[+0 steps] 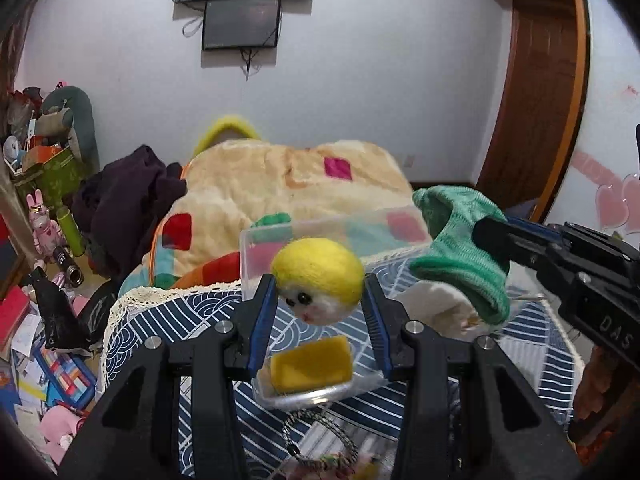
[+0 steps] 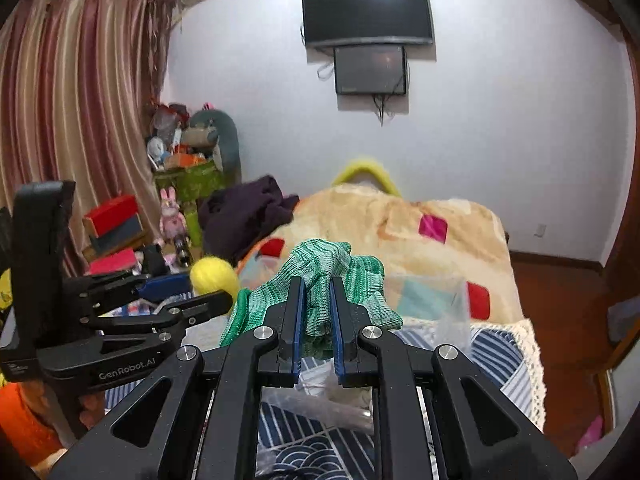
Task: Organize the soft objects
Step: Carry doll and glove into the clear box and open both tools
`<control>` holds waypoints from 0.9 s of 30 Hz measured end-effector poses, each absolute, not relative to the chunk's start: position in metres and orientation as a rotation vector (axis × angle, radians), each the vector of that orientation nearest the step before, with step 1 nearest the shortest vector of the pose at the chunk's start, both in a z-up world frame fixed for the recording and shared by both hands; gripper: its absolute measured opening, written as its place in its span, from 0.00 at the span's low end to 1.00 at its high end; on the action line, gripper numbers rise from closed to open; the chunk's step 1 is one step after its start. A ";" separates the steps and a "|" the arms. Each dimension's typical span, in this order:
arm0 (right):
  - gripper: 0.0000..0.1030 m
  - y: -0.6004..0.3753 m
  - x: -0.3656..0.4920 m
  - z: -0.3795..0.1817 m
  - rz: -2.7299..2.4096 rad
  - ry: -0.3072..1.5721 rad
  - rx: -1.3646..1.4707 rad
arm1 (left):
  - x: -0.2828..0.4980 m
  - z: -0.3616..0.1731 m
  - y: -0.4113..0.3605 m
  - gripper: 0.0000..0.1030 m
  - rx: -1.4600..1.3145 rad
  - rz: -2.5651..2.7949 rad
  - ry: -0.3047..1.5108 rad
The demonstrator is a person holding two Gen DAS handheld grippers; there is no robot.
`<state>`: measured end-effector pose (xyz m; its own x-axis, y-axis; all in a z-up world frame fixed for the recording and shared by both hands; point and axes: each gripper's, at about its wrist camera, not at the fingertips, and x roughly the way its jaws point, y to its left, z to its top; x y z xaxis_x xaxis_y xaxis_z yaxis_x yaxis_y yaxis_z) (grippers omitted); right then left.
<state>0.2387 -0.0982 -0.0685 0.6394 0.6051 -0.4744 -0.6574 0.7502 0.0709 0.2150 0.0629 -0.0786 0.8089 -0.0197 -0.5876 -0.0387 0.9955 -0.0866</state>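
Note:
My left gripper is shut on a yellow and white felt ball with a small face, held above a clear plastic box with a yellow sponge in it. My right gripper is shut on a green knitted cloth, held in the air. In the left wrist view the cloth hangs at the right of the box, pinched by the right gripper. In the right wrist view the left gripper holds the ball at the left.
The box stands on a table with a blue and white patterned cloth edged in lace. Behind it is a bed with a cream blanket and dark clothes. Toys and boxes clutter the floor at left. A beaded cord lies near me.

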 end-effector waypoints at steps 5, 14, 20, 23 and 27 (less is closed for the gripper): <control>0.11 -0.091 0.261 -0.089 0.702 0.599 -0.107 | 0.244 -0.099 0.061 0.41 -0.056 0.026 0.724; 0.11 -0.082 0.272 -0.116 0.667 0.709 -0.184 | 0.261 -0.121 0.054 0.41 -0.076 0.013 0.796; 0.13 -0.084 0.271 -0.118 0.663 0.717 -0.213 | 0.263 -0.122 0.052 0.42 -0.087 0.018 0.806; 0.16 -0.085 0.271 -0.115 0.657 0.711 -0.215 | 0.261 -0.119 0.055 0.44 -0.112 0.003 0.800; 0.36 -0.091 0.266 -0.108 0.651 0.682 -0.204 | 0.247 -0.105 0.055 0.44 -0.121 -0.005 0.762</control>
<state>0.2663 -0.0910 -0.1077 0.5888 0.4901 -0.6427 -0.6186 0.7850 0.0319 0.2474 0.0554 -0.1049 0.7237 -0.0488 -0.6884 -0.0389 0.9930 -0.1113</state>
